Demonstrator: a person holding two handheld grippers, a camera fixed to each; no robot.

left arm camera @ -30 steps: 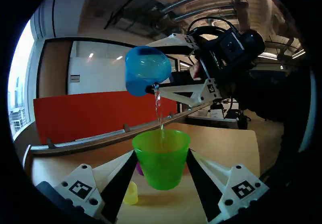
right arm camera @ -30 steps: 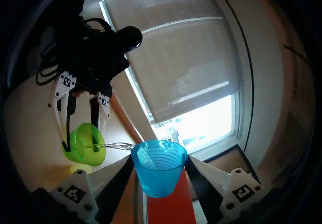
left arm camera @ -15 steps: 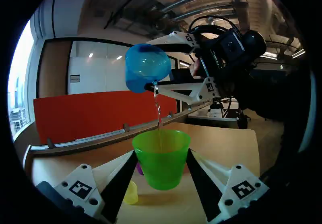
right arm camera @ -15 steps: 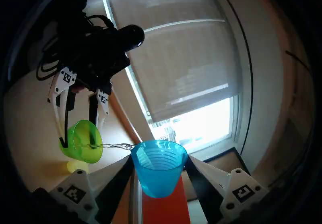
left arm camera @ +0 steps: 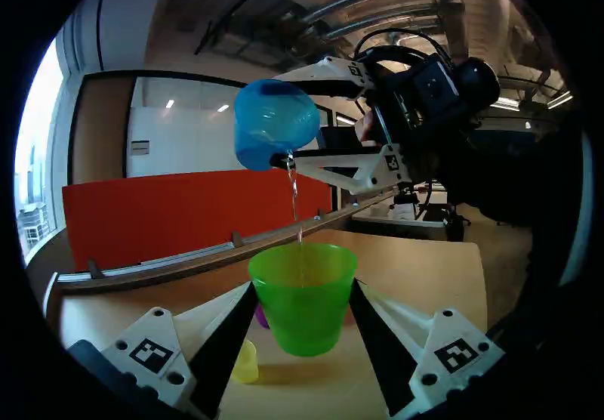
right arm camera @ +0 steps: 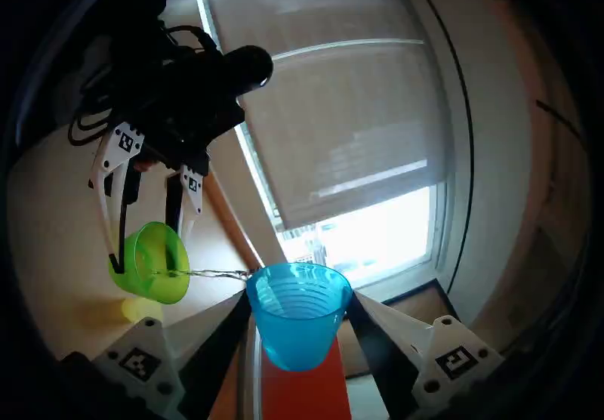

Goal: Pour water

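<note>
More tilt, right gripper (right arm camera: pixel 300 301) clamping blue cup (right arm camera: pixel 298 329), left gripper (left arm camera: pixel 303 287) clamping green cup (left arm camera: pixel 303 314)

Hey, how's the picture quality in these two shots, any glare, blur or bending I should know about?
Left gripper view: fisheye bends the ceiling pipes; blue cup and green cup look sharp. Right gripper view: the window is blown out; the water stream is thin but visible.
</note>
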